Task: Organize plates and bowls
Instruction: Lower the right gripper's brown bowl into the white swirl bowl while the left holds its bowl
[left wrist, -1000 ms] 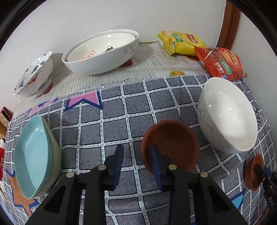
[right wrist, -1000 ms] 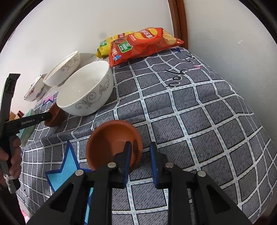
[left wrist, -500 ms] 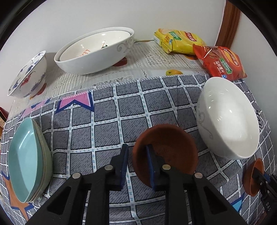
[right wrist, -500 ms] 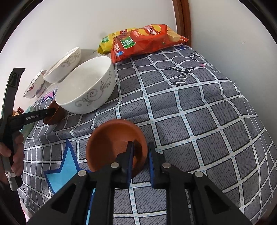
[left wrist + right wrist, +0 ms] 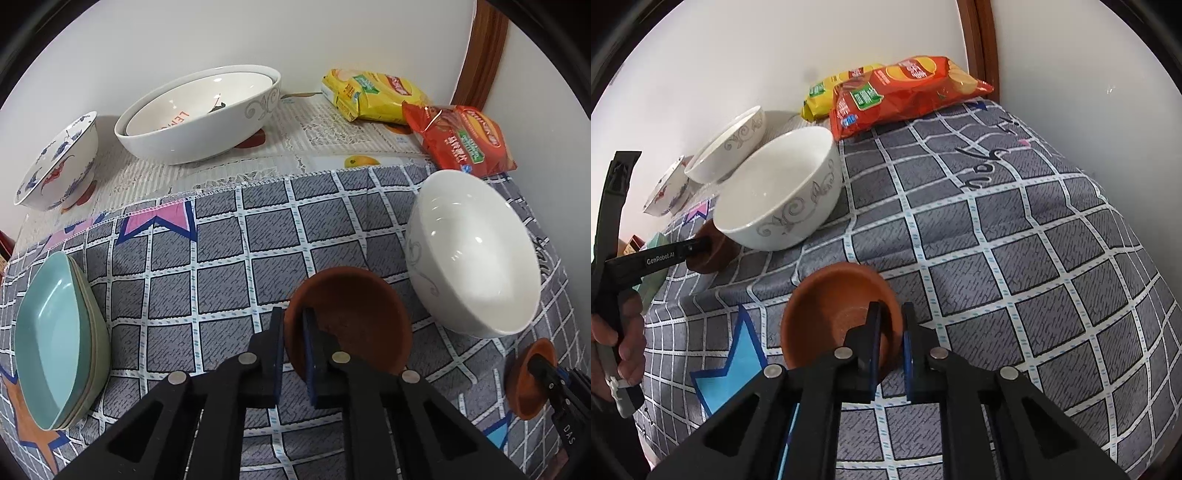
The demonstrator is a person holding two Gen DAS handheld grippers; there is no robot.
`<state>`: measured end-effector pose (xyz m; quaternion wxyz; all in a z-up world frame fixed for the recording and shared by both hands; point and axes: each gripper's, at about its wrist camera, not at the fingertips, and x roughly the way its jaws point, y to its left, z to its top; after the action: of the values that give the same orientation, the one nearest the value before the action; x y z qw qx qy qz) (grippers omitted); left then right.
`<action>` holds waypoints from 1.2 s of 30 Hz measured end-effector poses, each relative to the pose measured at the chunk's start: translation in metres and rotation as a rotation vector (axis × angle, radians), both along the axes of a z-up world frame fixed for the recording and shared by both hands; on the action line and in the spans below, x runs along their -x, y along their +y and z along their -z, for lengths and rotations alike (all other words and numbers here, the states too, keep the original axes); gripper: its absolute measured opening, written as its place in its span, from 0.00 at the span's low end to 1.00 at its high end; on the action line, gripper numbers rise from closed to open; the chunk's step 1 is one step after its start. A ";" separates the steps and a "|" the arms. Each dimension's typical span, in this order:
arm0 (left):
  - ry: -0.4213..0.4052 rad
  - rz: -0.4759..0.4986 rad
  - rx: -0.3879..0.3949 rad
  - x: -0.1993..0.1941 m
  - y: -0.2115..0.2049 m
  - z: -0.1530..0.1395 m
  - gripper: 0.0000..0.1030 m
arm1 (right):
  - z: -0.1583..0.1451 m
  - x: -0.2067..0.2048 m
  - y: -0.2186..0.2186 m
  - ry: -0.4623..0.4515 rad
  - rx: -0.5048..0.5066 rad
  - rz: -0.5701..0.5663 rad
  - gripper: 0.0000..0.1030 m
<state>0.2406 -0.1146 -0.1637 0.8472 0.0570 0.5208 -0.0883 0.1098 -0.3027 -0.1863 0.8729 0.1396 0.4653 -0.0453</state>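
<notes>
My left gripper [image 5: 293, 321] is shut on the near rim of a brown clay bowl [image 5: 354, 317] that rests on the checked cloth, one pad inside and one outside. My right gripper [image 5: 890, 321] is shut the same way on the rim of a second brown clay bowl [image 5: 831, 314]. Between the two stands a white bowl with grey scrolls [image 5: 472, 254] [image 5: 779, 199]. The right wrist view shows the left gripper [image 5: 698, 245] at the first brown bowl [image 5: 713, 258], held by a hand [image 5: 617, 339]. The second brown bowl [image 5: 532, 380] shows at the left wrist view's right edge.
A stack of teal plates [image 5: 51, 339] lies at the left. At the back by the wall stand two nested white bowls [image 5: 199, 110] and a blue-and-red patterned bowl [image 5: 59, 162]. Yellow [image 5: 369, 94] and red [image 5: 461, 140] snack bags lie in the back right corner.
Both grippers' jaws have closed onto the rims of their brown bowls. The left gripper's view has tipped slightly; neither bowl has left the cloth.
</notes>
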 end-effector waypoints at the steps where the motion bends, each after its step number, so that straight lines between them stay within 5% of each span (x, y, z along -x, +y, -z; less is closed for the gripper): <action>1: -0.002 0.002 0.003 0.001 0.000 -0.001 0.08 | -0.001 0.000 0.002 -0.004 0.005 -0.002 0.09; 13: -0.035 0.017 0.046 0.023 0.004 -0.030 0.07 | -0.031 0.011 0.020 -0.063 0.048 -0.010 0.09; 27: -0.130 -0.038 0.070 0.041 0.037 -0.087 0.07 | -0.100 0.006 0.036 -0.176 0.059 -0.010 0.09; 36: -0.166 -0.066 0.049 0.038 0.053 -0.097 0.07 | -0.109 -0.016 0.045 -0.192 0.056 -0.017 0.09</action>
<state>0.2025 -0.0618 -0.0667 0.8909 0.0263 0.4483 -0.0683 0.1260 -0.2582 -0.0771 0.9173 0.1150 0.3794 -0.0371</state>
